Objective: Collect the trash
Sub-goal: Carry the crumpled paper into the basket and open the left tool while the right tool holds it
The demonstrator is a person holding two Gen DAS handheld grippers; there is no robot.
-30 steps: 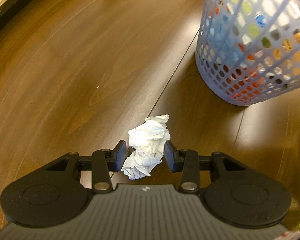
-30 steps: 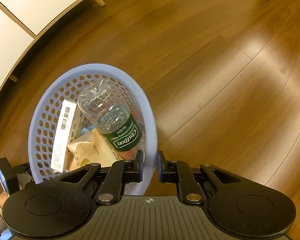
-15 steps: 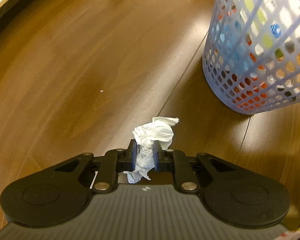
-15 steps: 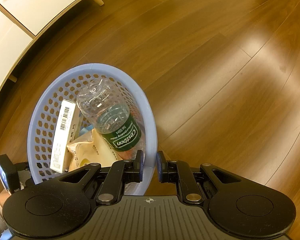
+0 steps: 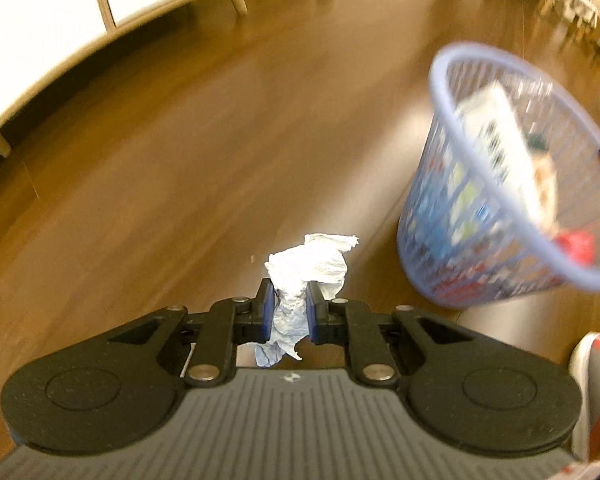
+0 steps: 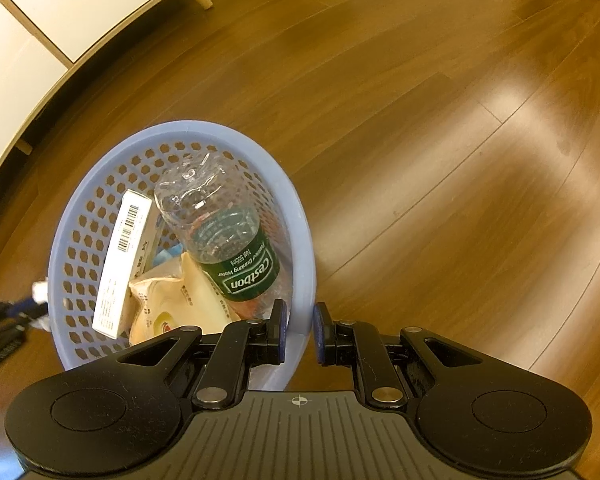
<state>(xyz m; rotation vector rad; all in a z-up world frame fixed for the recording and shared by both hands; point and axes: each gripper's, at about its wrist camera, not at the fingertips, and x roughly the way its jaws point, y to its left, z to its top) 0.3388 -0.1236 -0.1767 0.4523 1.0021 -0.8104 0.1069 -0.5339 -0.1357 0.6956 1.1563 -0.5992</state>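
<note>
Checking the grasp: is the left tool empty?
No, the left tool is clamped on a crumpled white tissue.

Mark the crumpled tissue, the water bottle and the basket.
crumpled tissue [image 5: 308, 267]: left wrist view, upper wad.
water bottle [image 6: 242, 268]: right wrist view, green label.
basket [image 6: 188, 126]: right wrist view, far rim.
</note>
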